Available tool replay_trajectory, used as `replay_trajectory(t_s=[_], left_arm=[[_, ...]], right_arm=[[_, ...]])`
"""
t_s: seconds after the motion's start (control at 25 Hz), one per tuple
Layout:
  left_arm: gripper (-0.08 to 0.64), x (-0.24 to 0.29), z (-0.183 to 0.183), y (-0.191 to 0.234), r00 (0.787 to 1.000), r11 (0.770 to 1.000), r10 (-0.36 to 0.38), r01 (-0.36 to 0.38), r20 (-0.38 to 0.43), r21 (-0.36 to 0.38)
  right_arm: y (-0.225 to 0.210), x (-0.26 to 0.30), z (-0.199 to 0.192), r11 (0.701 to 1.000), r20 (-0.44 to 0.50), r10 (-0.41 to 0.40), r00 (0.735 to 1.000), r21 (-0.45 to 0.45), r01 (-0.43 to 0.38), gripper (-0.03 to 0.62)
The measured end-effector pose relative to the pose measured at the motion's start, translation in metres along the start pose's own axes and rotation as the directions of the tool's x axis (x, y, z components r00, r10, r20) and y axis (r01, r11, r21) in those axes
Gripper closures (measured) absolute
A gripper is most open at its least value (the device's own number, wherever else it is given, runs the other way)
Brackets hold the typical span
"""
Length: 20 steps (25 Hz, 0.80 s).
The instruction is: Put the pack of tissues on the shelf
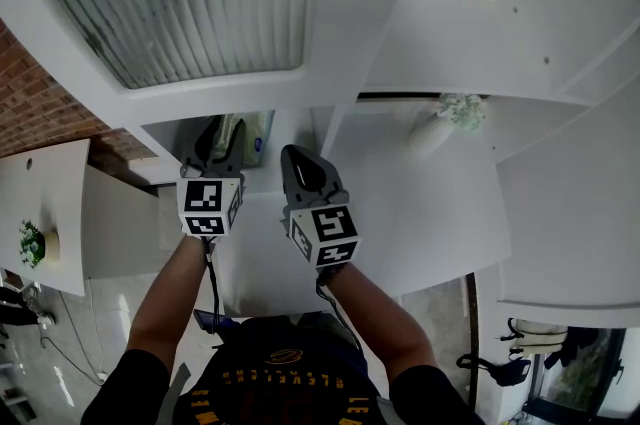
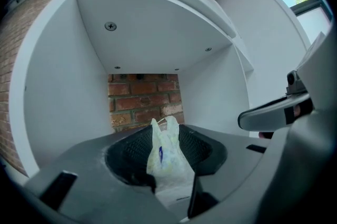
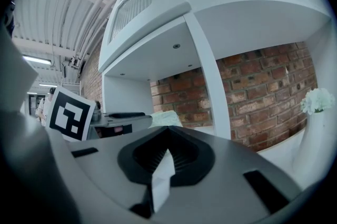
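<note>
Arms stretched up at centre frame, left gripper (image 1: pixel 225 129) jaws spread beside tissue pack (image 2: pixel 166 161) in shelf (image 2: pixel 58 101); right gripper (image 1: pixel 299 154) jaws pressed together.

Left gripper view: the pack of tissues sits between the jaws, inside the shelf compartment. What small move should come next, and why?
Probably draw the left gripper straight back: its jaws stand apart off the pack of tissues, which already sits inside the shelf.
</note>
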State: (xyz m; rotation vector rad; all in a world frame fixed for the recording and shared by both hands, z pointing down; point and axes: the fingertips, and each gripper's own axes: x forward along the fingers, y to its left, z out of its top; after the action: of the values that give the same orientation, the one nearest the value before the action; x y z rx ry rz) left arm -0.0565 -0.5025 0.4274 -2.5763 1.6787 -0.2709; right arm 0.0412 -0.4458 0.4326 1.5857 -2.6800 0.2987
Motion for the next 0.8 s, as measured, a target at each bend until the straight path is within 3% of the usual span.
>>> replay_trajectory(t_s=[0.8], left_arm=[[0.422,-0.048,0.020,-0.007,0.998,0.999,0.034,-0.033,0.046,-0.015]], right_arm=[[0.015,-0.026,0.004,1.000,0.014,0.017,1.000,-0.008,-0.016,0.594]])
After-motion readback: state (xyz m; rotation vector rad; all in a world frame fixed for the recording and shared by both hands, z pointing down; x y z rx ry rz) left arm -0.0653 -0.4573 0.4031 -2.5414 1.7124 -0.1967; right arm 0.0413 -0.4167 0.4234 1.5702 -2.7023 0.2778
